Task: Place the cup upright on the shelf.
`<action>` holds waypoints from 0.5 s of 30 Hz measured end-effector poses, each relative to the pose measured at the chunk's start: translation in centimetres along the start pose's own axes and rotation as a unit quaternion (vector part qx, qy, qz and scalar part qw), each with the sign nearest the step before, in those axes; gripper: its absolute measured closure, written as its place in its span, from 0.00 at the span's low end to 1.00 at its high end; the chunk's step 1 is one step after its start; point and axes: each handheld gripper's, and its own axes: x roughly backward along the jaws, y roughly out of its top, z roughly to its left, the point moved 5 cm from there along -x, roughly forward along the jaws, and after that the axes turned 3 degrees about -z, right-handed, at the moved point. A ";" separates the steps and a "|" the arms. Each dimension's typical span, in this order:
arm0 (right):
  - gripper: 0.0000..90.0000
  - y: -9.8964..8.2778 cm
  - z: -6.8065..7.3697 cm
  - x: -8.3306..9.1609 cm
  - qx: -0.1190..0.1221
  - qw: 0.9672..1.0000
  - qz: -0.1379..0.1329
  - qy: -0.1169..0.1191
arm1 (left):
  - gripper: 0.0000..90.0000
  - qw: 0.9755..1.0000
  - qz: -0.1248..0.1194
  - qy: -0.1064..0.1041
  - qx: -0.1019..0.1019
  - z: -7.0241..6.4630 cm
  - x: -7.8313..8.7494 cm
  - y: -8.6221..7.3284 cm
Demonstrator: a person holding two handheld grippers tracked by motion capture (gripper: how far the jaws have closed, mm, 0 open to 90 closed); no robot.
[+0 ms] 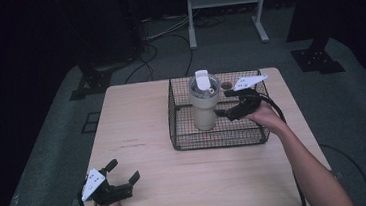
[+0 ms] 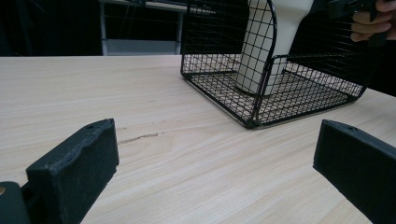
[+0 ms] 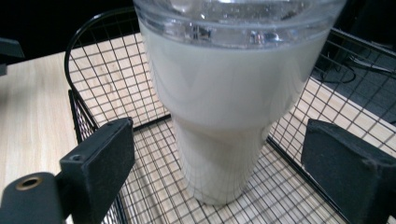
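The wire basket [image 1: 183, 133] walls fence my cup [image 1: 205, 106] in; above stays open, and bare table [image 1: 137, 117] lies left.

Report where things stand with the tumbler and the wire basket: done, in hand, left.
Done: the cream tumbler stands upright inside the wire basket on the table.

In hand: nothing is gripped. The right gripper is open, its jaws either side of the tumbler's narrow base, not touching it.

Left: whether the tumbler is arriving or leaving cannot be told. The left gripper sits open near the table's front edge.

black tongs [image 1: 126, 171], white plate, black cable; bare forearm [image 1: 311, 166]
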 end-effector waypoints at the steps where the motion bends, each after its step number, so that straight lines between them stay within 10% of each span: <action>1: 0.10 0.0 0.0 0.1 -0.002 1.000 0.003 -0.002 | 0.00 1.000 0.000 0.000 0.000 0.0 0.0 0.0; 15: 0.10 1.1 1.5 2.0 0.023 1.000 -0.008 -0.011 | 0.00 1.000 0.000 0.002 0.000 0.0 0.0 0.0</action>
